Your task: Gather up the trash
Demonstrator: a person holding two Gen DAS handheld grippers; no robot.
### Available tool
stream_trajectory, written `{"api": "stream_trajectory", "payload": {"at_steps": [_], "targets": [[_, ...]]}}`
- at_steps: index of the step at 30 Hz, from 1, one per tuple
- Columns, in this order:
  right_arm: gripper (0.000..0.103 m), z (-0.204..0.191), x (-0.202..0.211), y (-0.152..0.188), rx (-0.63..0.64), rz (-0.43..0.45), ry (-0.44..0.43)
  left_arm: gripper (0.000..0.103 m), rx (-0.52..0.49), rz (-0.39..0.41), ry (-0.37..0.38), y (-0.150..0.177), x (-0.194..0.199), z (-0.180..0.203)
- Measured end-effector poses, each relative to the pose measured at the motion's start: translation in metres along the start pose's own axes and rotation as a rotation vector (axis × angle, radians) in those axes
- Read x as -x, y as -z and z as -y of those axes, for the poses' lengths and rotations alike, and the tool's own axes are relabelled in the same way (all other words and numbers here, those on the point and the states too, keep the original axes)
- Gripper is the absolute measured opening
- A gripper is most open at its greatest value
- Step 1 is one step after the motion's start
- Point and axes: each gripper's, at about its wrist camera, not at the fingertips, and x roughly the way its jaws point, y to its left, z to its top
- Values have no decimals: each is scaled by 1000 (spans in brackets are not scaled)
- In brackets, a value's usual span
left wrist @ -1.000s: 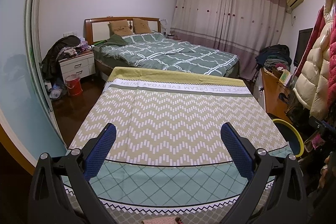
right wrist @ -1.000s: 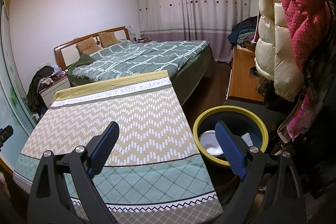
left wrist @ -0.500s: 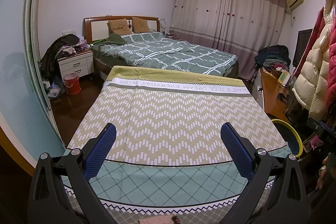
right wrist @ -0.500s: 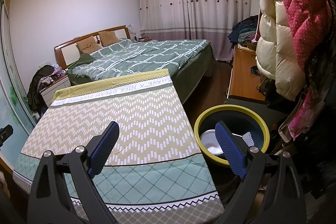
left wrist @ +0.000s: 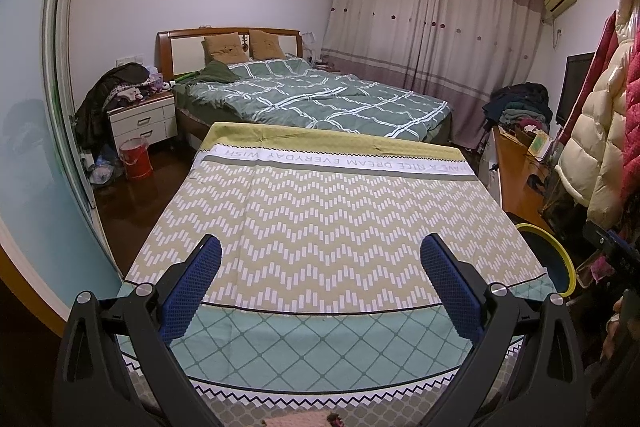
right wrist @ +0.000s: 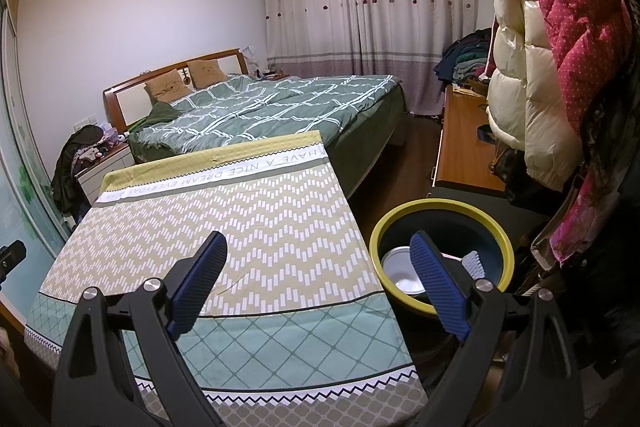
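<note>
Right wrist view: right tool [right wrist: 318,259] spread empty above the cloth-covered bench [right wrist: 256,227], bin [right wrist: 440,219] alongside; left tool [left wrist: 320,267] likewise released.

A patterned cloth [left wrist: 320,227] covers the whole table.
</note>
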Motion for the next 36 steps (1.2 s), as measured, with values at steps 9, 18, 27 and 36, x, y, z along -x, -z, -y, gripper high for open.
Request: {"api": "stream_trajectory", "payload": {"at_steps": [9, 18, 27, 36], "targets": [[88, 0, -2, 1, 0, -6, -1, 98, -2, -5, 10, 1, -1, 1], [88, -1, -5, 3, 2, -10, -1, 98, -16, 3, 12, 0, 0, 3], [88, 1, -10, 2, 5, -17, 1, 98, -22, -6, 5, 0, -5, 3], [95, -16, -57, -22, 58, -63, -62, 98, -1, -128, -25, -23, -70, -10]]}}
